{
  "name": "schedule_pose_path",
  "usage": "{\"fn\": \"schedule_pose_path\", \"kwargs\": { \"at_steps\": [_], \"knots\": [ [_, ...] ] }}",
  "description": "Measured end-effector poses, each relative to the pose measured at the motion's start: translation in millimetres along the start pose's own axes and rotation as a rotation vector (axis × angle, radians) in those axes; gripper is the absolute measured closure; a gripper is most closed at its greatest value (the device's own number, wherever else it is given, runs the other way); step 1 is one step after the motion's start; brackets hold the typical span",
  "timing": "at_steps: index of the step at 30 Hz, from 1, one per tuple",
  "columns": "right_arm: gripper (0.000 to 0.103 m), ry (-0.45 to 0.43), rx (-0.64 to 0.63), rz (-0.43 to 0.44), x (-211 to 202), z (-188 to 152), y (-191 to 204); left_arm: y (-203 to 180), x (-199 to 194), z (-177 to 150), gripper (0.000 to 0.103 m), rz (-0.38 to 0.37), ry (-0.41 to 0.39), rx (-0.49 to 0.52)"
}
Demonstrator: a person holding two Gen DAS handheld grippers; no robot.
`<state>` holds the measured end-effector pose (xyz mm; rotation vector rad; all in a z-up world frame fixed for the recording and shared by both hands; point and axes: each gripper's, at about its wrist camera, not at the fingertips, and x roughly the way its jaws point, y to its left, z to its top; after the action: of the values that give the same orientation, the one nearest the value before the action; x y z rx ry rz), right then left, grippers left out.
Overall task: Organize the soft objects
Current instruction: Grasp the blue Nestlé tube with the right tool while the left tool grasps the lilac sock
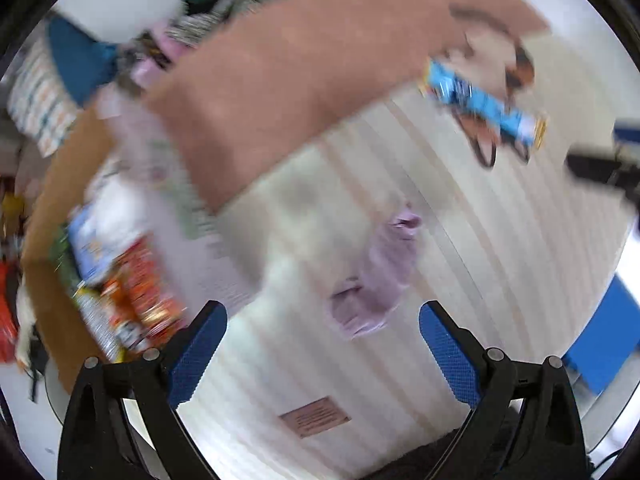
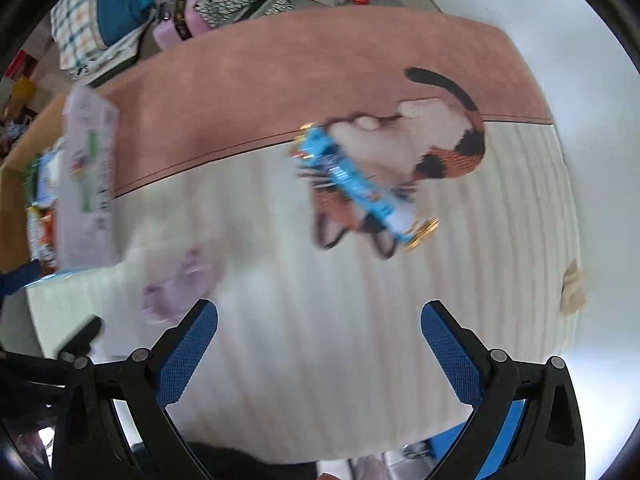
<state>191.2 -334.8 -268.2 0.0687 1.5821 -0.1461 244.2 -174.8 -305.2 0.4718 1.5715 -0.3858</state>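
A small lilac soft item point(image 1: 376, 276) lies on the cream striped part of a rug, just ahead of my open, empty left gripper point(image 1: 322, 344). It also shows blurred at the lower left in the right wrist view point(image 2: 176, 284). A blue snack packet point(image 1: 484, 104) lies on the rug's printed cat picture, far right of the left gripper; in the right wrist view the packet point(image 2: 360, 188) lies ahead of my open, empty right gripper point(image 2: 320, 344). A cardboard box point(image 1: 60, 208) with several colourful packets point(image 1: 132, 292) stands at the left.
The rug point(image 2: 320, 80) has a pink far half and a cream near half. A pale plastic bag point(image 2: 86, 184) leans at the box. Clothes, a blue cushion point(image 2: 116, 0) and clutter lie beyond the rug. A beige scrap point(image 2: 572, 284) sits at the right edge.
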Motion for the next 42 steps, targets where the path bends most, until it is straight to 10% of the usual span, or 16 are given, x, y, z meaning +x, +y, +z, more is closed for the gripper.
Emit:
{"fn": "schedule_pose_path", "kwargs": {
  "at_steps": [11,15,18,22,27,33,36,42],
  "knots": [
    [0.001,0.075,-0.245,-0.131,103,81,-36,-50,97,37,0.007,0.024,0.223,0.096],
    [0.008,0.151,-0.261,-0.054,130,99,-35,-40,107,36,0.041,-0.022,0.258,0.016],
    [0.041,0.173,-0.24,-0.023,141,110,-32,-18,108,37,0.061,-0.088,0.269,-0.145],
    [0.073,0.201,-0.154,-0.001,145,116,-29,12,105,37,0.062,-0.174,0.235,-0.338],
    [0.072,0.258,-0.057,0.073,149,118,-31,23,114,32,0.052,-0.274,0.265,-0.364],
    [0.065,0.263,-0.065,0.047,151,118,-21,0,133,21,0.051,-0.204,0.317,-0.235],
    [0.072,0.247,-0.056,0.015,149,115,-13,-7,129,14,0.069,-0.156,0.268,-0.244],
    [0.09,0.217,-0.015,0.054,128,104,-2,-6,85,-7,0.07,-0.097,0.112,-0.256]
  ]
}}
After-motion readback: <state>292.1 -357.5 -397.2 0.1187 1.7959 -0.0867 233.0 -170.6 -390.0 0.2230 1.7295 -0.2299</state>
